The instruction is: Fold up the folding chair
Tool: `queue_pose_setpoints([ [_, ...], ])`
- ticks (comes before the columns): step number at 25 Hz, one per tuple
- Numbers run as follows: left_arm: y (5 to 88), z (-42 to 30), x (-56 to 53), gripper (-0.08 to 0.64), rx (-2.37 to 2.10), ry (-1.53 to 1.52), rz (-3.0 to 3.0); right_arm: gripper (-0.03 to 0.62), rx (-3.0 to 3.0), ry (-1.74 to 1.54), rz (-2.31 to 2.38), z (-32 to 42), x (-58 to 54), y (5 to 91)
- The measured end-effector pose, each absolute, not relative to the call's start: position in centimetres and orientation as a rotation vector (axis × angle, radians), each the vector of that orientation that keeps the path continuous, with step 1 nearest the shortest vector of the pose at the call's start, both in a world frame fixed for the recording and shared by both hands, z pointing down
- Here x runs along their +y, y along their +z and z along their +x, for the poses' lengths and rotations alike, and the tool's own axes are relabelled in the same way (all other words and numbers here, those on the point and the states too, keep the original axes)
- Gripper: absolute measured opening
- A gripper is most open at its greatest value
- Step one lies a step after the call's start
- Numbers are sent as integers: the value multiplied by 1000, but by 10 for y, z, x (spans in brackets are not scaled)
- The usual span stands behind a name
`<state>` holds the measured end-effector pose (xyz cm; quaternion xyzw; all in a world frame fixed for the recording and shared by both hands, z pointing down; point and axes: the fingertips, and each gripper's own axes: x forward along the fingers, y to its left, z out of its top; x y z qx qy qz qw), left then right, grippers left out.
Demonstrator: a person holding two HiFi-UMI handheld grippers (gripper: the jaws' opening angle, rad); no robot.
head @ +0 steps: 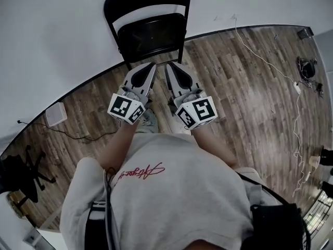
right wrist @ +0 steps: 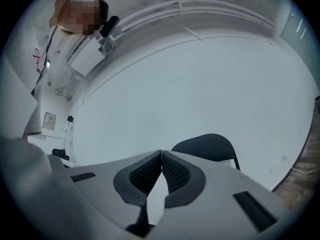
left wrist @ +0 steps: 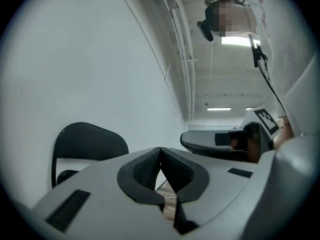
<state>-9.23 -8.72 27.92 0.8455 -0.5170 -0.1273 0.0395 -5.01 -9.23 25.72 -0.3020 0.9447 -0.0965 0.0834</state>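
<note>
A black folding chair (head: 150,25) stands unfolded against the white wall, its seat facing me. My left gripper (head: 152,65) and right gripper (head: 167,65) are held side by side in front of the seat, apart from it, both shut with nothing between the pads. In the left gripper view the chair's backrest (left wrist: 87,141) shows at the left behind my left gripper (left wrist: 160,149), and the right gripper's body (left wrist: 225,141) lies to the right. In the right gripper view the backrest (right wrist: 207,146) rises just behind my right gripper (right wrist: 161,153).
The floor is wood plank (head: 234,87). A white cable (head: 270,66) runs along it at the right toward gear by the wall. A small white box (head: 55,113) and a black stand (head: 26,171) sit at the left. The white wall (head: 52,35) is behind the chair.
</note>
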Motion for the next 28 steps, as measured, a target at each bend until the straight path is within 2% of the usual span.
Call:
queue_pose_setpoints([
  [6,267,-56,-5,17,-1625,-316,2571,17,2847,-178,-844,-11,-18,232],
  [13,234,-28,30,17,-1633,-282,2714,17,2836,-104,-908,8,12,222],
  [28,237,-59,75,17,-1652,-327,2627,17,2854,-111,-904,-24,62,221],
])
